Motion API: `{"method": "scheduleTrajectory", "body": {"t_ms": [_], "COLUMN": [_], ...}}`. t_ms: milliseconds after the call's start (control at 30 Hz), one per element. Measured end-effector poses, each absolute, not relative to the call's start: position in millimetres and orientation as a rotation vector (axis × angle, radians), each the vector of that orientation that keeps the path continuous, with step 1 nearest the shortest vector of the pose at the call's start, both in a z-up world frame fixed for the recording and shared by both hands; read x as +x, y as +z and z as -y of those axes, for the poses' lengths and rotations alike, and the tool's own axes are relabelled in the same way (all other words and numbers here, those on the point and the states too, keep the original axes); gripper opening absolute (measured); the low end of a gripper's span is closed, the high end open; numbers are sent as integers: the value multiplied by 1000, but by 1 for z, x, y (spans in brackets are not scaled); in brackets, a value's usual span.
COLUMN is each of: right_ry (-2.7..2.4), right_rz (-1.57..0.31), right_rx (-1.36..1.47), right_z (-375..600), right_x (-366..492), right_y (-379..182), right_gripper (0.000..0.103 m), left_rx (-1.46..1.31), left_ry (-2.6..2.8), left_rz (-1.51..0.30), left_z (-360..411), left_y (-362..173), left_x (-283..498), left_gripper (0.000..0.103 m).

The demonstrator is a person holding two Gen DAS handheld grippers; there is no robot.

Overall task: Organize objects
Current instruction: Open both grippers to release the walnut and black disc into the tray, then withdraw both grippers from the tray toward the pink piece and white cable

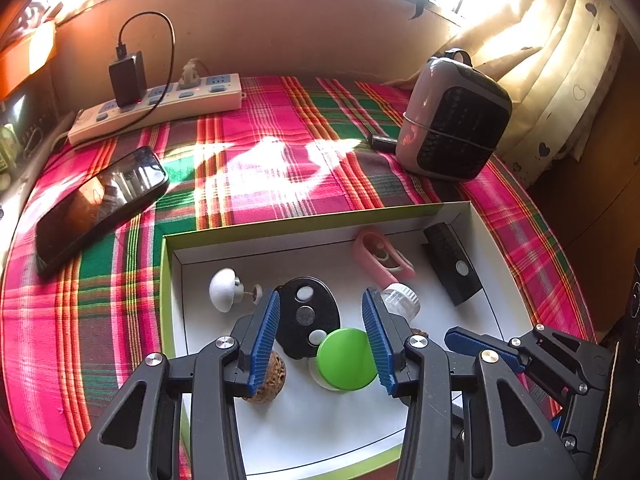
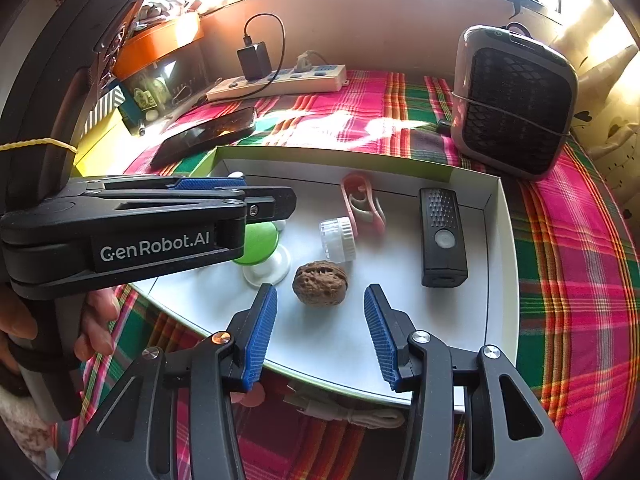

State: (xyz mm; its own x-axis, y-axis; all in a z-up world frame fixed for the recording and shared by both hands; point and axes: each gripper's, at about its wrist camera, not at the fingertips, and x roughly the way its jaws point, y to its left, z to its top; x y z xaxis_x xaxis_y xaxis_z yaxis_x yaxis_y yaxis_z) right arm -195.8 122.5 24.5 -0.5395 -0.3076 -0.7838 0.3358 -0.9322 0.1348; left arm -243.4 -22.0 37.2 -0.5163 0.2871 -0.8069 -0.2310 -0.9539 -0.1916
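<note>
Ribbed blue jaws flank a wrinkled brown walnut (image 2: 320, 283) on smooth white tray (image 2: 440, 320).

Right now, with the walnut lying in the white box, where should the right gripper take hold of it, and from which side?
Grip the walnut across its rounded middle, coming down from above and the near edge of the box. It lies alone on the flat floor, and the right gripper stands open just short of it, so the pads can likely close on its two sides.
</note>
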Motion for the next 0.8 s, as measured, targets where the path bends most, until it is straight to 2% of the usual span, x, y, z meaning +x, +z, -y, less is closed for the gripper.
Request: {"method": "scheduleTrajectory", "body": {"t_ms": [800], "right_ry": [-2556], "right_rz": [4], "right_rx": [1205], "right_z": [-144], "right_x": [-161], "right_y": [41], "right_gripper": [47], "left_rx": [-1243], "left_ry": [2568], "left_rz": [146], "left_z": [46], "left_y": [61], "left_x": [-181], "left_gripper": [42]}}
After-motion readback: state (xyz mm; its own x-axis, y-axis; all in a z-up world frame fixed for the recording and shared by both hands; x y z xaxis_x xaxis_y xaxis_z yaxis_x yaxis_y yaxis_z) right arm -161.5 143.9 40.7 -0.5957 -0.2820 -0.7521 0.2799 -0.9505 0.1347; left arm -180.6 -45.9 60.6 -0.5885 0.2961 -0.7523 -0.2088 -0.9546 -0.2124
